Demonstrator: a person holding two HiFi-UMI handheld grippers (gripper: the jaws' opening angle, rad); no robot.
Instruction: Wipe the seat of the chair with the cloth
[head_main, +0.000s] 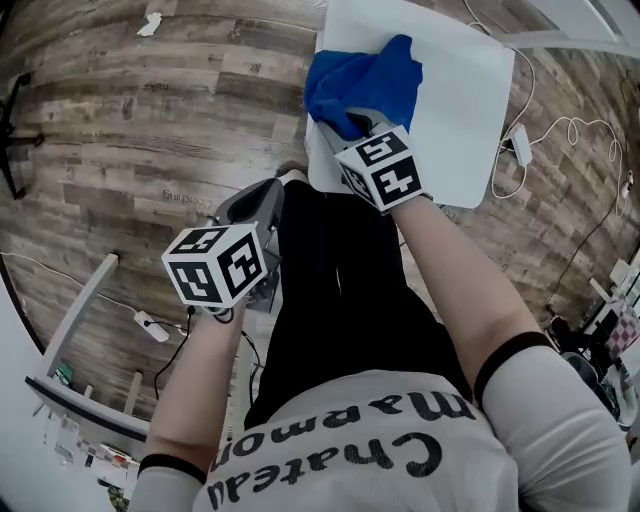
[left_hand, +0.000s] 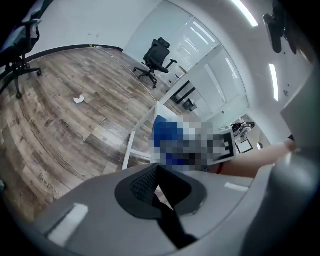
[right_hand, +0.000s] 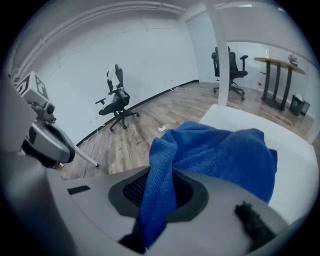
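Observation:
A blue cloth lies bunched on the near left corner of the white chair seat. My right gripper is shut on the cloth's near edge, just over the seat's front rim. In the right gripper view a fold of the cloth runs down between the jaws of the right gripper, with the seat behind it. My left gripper hangs lower left over the floor, apart from the chair. In the left gripper view the left gripper is shut on nothing, and the cloth shows ahead.
Wood-look floor surrounds the chair. White cables trail to the seat's right. A paper scrap lies at the far left. A power strip and a white rack sit at the lower left. Black office chairs stand by the walls.

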